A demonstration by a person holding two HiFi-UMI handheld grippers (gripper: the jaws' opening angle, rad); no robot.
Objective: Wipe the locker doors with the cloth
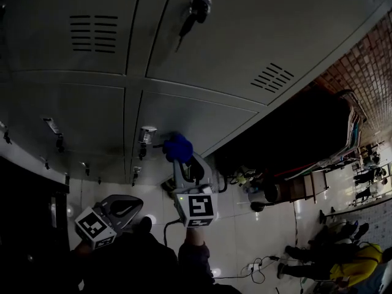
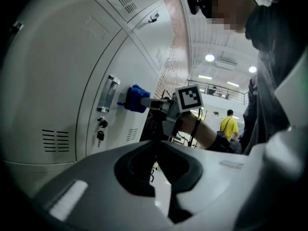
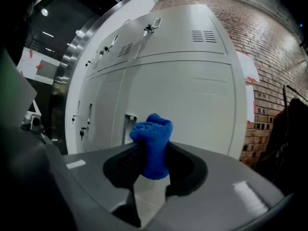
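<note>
Beside the locker handle [image 3: 128, 121], right gripper [image 3: 153, 160] clamps cloth [image 3: 153, 134].

1. We find the flat panel of the locker door [image 3: 192, 105] to the right of the cloth [image 3: 153, 141] bare, with room to pass.
2. Just left of the cloth, a handle plate [image 3: 129, 124] juts from the door.
3. Keys [image 2: 100, 134] hang below that handle, and another key [image 1: 197, 10] sticks out of the upper door.
4. Farther right, the brick wall [image 3: 269, 81] and a dark rack [image 3: 288, 124] close the row.
5. Our left gripper [image 1: 130, 206] hangs well apart from the doors.
</note>
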